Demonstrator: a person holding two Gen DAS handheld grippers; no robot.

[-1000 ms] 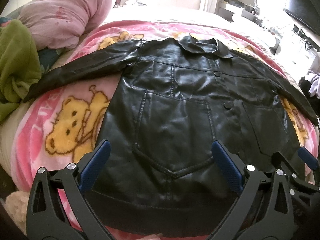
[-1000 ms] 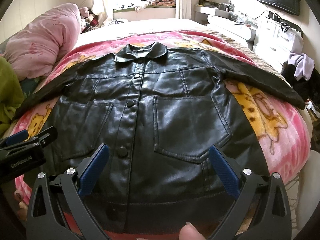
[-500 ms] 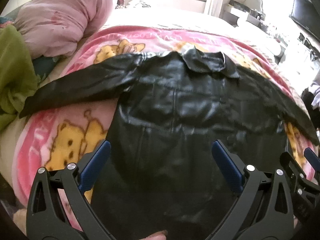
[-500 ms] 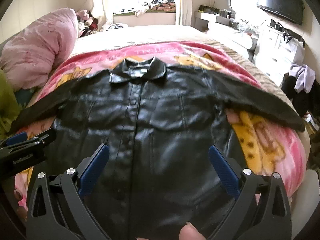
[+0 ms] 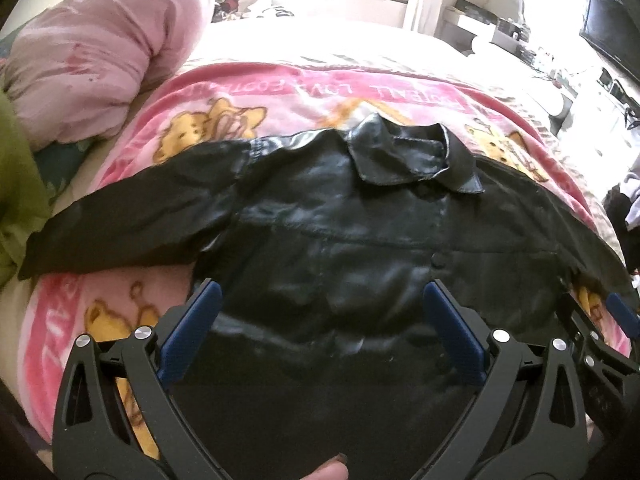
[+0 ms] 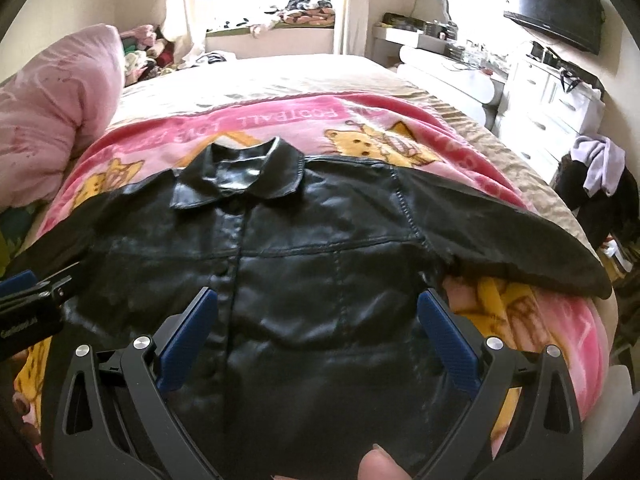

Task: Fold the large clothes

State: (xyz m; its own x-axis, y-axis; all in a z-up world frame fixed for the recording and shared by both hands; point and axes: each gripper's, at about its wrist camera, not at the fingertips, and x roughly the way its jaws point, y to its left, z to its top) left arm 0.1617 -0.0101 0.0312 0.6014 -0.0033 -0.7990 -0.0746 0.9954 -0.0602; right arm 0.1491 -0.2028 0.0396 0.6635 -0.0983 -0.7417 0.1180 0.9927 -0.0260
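A black leather jacket (image 5: 340,220) (image 6: 320,240) lies front up on a pink bear-print blanket (image 5: 120,320) (image 6: 520,320). Its collar (image 5: 408,156) (image 6: 240,176) points away and both sleeves are spread: one (image 5: 132,216) to the left, the other (image 6: 512,232) to the right. My left gripper (image 5: 320,300) is open, low over the jacket's lower left half. My right gripper (image 6: 317,304) is open over the lower right half, beside the button line. Neither has anything between its fingers. The right gripper (image 5: 600,340) and the left gripper (image 6: 32,304) each show at the edge of the other's view.
A rolled pink duvet (image 5: 92,52) (image 6: 52,120) and a green cloth (image 5: 16,184) lie at the bed's left. White drawers (image 6: 560,92), a wall TV (image 6: 556,8) and a pile of clothes (image 6: 600,164) stand on the right. A fingertip (image 6: 376,466) shows at the bottom edge.
Both grippers have dropped lower and closer to the jacket, so its lower half and hem have slid under the view. Both stayed open; the jacket has not moved.
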